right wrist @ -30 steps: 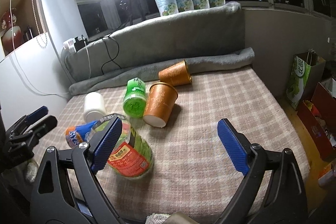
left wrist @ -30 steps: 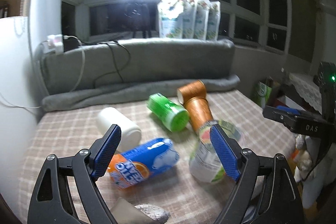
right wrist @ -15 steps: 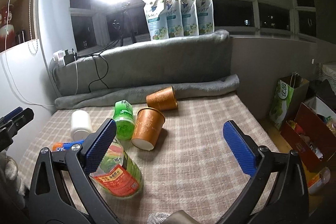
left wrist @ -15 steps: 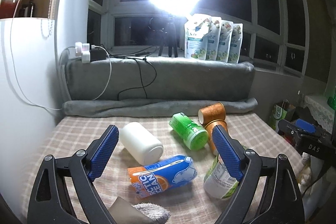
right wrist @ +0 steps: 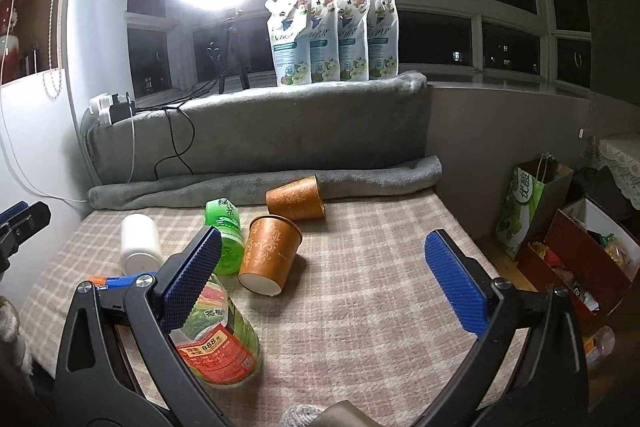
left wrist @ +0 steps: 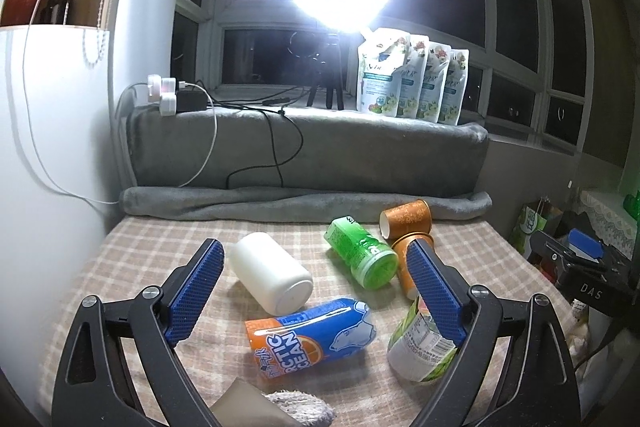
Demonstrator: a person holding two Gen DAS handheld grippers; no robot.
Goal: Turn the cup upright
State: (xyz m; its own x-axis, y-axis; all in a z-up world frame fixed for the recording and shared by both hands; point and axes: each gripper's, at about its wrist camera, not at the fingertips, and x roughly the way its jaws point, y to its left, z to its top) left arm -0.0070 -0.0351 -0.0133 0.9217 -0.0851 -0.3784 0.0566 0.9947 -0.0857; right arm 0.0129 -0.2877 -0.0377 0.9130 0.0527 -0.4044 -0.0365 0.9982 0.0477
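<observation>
Two orange paper cups lie on their sides on the checked cloth. The nearer cup (right wrist: 270, 253) points its white base toward me, beside a green can (right wrist: 226, 235). The farther cup (right wrist: 296, 198) lies by the grey blanket roll. Both show in the left wrist view, the farther cup (left wrist: 406, 219) above the nearer cup (left wrist: 406, 267), which is partly hidden by a finger. My left gripper (left wrist: 316, 291) is open and empty above a white jar (left wrist: 272, 273) and a blue-orange can (left wrist: 310, 333). My right gripper (right wrist: 324, 279) is open and empty, short of the nearer cup.
A green-labelled bottle (right wrist: 218, 341) lies near the front edge under the right gripper's left finger, also in the left view (left wrist: 420, 347). A grey blanket roll (right wrist: 264, 185) bounds the back. Bags and boxes (right wrist: 576, 251) stand on the floor at right.
Both grippers have tilted up and drawn back, so the cups and cans sit lower and farther off in both views. No object on the cloth has moved.
</observation>
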